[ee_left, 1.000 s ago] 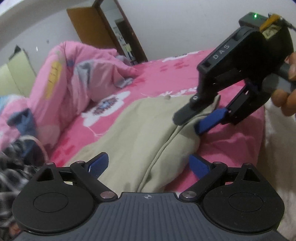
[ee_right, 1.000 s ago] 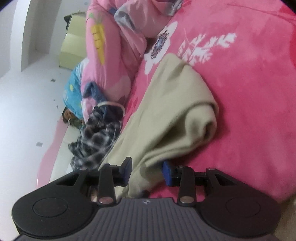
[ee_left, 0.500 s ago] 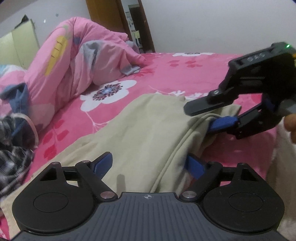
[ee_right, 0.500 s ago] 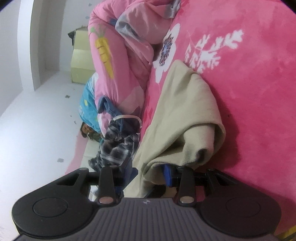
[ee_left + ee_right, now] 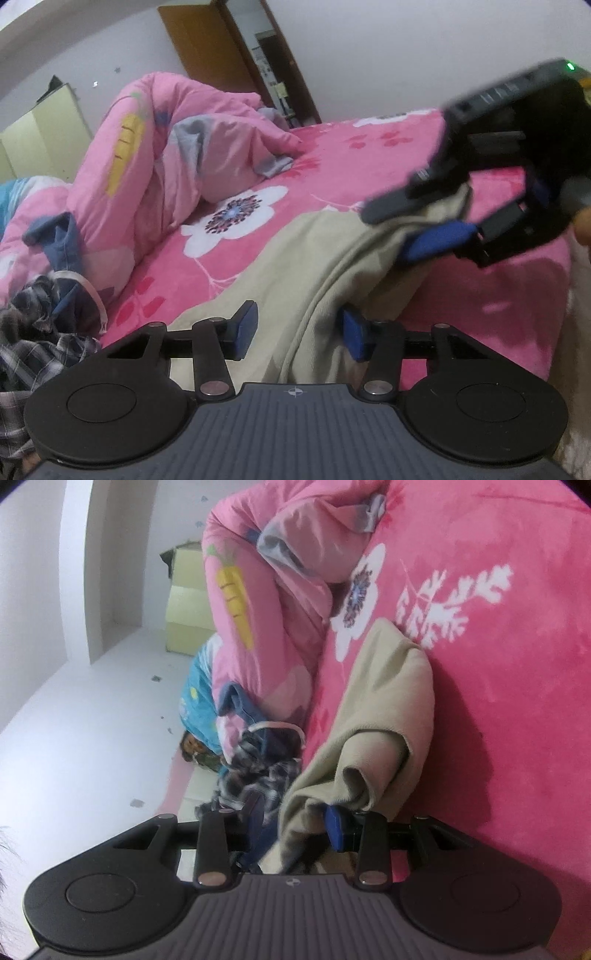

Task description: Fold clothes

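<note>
Beige garment (image 5: 295,266) apparently between closing left tool (image 5: 295,328).

Matt beige knit garment (image 5: 295,266) on fuzzy pink fleece blanket (image 5: 498,295).

A lived-in home bedroom. A bed (image 5: 369,155) under a pink floral sheet fills the centre of the left wrist view, with a rumpled pink quilt (image 5: 147,155) printed with carrots bunched at left. Loose clothes (image 5: 40,332) pile at lower left. A wooden door (image 5: 207,51) stands at upper centre against a white wall (image 5: 406,44), and a pale green cabinet (image 5: 40,144) sits at far left.
</note>
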`<action>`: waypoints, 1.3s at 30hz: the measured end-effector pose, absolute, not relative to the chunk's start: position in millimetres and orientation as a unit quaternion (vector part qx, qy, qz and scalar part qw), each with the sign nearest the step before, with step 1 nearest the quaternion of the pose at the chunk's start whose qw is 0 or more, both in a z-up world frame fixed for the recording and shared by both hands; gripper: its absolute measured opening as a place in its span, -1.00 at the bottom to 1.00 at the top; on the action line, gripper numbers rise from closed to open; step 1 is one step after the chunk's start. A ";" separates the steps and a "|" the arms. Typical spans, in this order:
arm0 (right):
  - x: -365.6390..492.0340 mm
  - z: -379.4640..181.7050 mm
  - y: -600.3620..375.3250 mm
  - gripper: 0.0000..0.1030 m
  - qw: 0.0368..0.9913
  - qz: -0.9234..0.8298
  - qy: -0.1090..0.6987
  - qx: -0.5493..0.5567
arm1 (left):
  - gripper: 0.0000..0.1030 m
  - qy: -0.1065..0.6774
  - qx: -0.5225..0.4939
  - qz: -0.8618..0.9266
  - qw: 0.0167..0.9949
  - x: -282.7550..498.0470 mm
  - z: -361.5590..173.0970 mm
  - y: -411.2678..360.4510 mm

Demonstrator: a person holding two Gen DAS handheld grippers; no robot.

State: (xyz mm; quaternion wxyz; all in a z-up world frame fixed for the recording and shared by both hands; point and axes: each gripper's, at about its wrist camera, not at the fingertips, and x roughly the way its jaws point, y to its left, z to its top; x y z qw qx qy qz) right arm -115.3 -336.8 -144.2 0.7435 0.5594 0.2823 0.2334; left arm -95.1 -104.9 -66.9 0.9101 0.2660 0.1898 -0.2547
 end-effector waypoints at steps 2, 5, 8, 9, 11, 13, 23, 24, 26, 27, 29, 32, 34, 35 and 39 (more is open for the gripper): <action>-116.0 -149.8 -334.7 -0.25 0.743 0.223 0.300 0.555 | -0.02 0.186 0.263 -0.248 0.914 -92.9 -66.3 -103.3; -118.2 -151.1 -329.9 -0.28 0.771 0.201 0.320 0.513 | -0.02 0.184 0.264 -0.244 0.915 -90.3 -64.7 -100.2; -125.3 -129.7 -321.7 -0.28 0.832 0.205 0.293 0.425 | 0.01 0.190 0.259 -0.253 0.913 -87.3 -62.7 -95.7; -127.1 -122.4 -317.6 -0.28 0.845 0.218 0.281 0.400 | 0.02 0.193 0.255 -0.256 0.912 -85.7 -62.1 -94.3; -128.7 -110.6 -308.4 -0.30 0.863 0.244 0.262 0.355 | 0.03 0.202 0.243 -0.260 0.912 -81.3 -59.9 -91.7; -125.8 -103.7 -297.1 -0.36 0.882 0.251 0.254 0.309 | 0.04 0.216 0.223 -0.266 0.913 -75.9 -57.5 -88.9; -134.7 -102.8 -233.6 -0.68 0.948 0.192 0.255 0.018 | 0.06 0.248 0.159 -0.258 0.920 -63.8 -54.5 -79.4; -134.2 -101.3 -235.3 -0.69 0.950 0.192 0.245 0.030 | 0.04 0.250 0.149 -0.257 0.922 -62.3 -53.8 -77.9; -131.8 -97.5 -240.6 -0.69 0.953 0.192 0.225 0.063 | -0.03 0.254 0.130 -0.253 0.924 -59.4 -52.3 -74.8; -130.6 -95.6 -243.2 -0.69 0.954 0.191 0.215 0.079 | -0.03 0.256 0.121 -0.251 0.926 -58.0 -51.5 -73.2; -121.2 -95.5 -242.3 -0.68 0.954 0.191 0.211 0.093 | -0.07 0.257 0.117 -0.248 0.927 -56.7 -50.9 -72.9; -108.2 -99.3 -237.5 -0.64 0.953 0.182 0.222 0.097 | -0.14 0.257 0.124 -0.247 0.926 -55.6 -52.0 -74.6; -110.7 -99.0 -234.7 -0.62 0.952 0.189 0.221 0.093 | -0.18 0.253 0.131 -0.244 0.927 -56.3 -52.4 -75.9; -113.7 -99.2 -232.7 -0.62 0.953 0.193 0.220 0.080 | -0.23 0.252 0.130 -0.244 0.927 -56.1 -52.2 -75.8; -122.1 -99.4 -227.7 -0.63 0.956 0.196 0.210 0.053 | -0.45 0.257 0.111 -0.240 0.930 -51.5 -51.6 -74.3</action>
